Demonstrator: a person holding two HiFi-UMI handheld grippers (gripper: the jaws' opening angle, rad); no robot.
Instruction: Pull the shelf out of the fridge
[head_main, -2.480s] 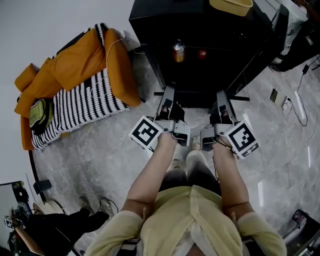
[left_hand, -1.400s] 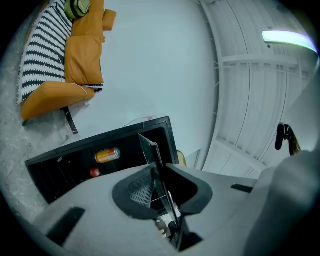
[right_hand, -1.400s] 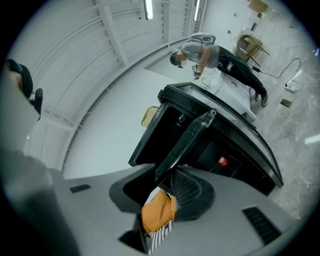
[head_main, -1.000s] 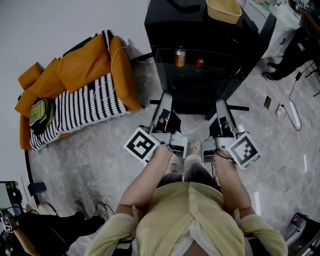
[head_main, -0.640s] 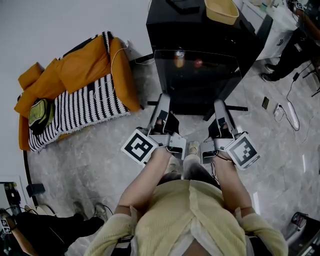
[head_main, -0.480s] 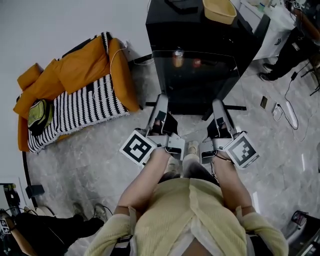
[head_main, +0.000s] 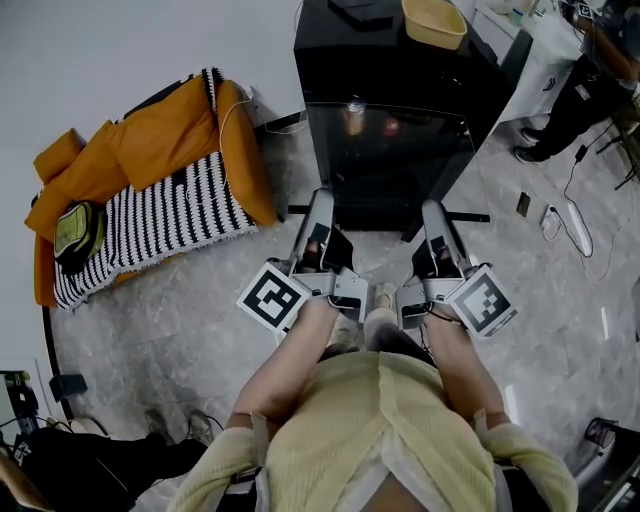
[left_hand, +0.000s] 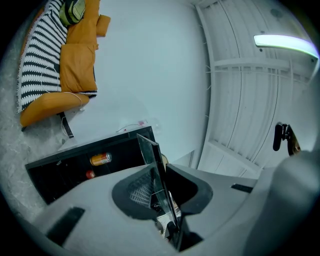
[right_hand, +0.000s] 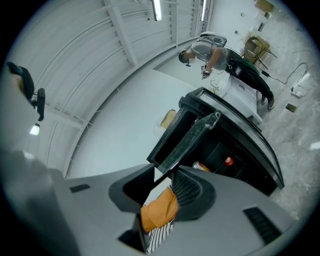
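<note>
Head view puts the black fridge (head_main: 400, 60) at our twelve o'clock, with the glass shelf (head_main: 390, 160) drawn out of its open front toward us, its far edge at the fridge and its near edge at our two tools. Our left gripper (head_main: 323, 198) meets the shelf's near edge at eleven o'clock, and in the left gripper view its jaws pinch the pane (left_hand: 150, 150), which runs straight through the narrow gap between them. Our right gripper (head_main: 432, 208) meets the same edge at one o'clock. In the right gripper view its jaws stand spread and have just been opening. The shelf's corner (right_hand: 187, 140) reaches in between their tips, and we see no pad pressing on it. Through the glass we see a can (head_main: 353, 115) and a small red thing (head_main: 391, 127) inside the fridge. A yellow basket (head_main: 433, 20) sits on top of the fridge. An orange sofa (head_main: 150, 140) with a striped blanket (head_main: 150, 220) lies at ten o'clock, a green bag (head_main: 75, 232) on its far end. Another person (head_main: 590, 80) stands at two o'clock.
</note>
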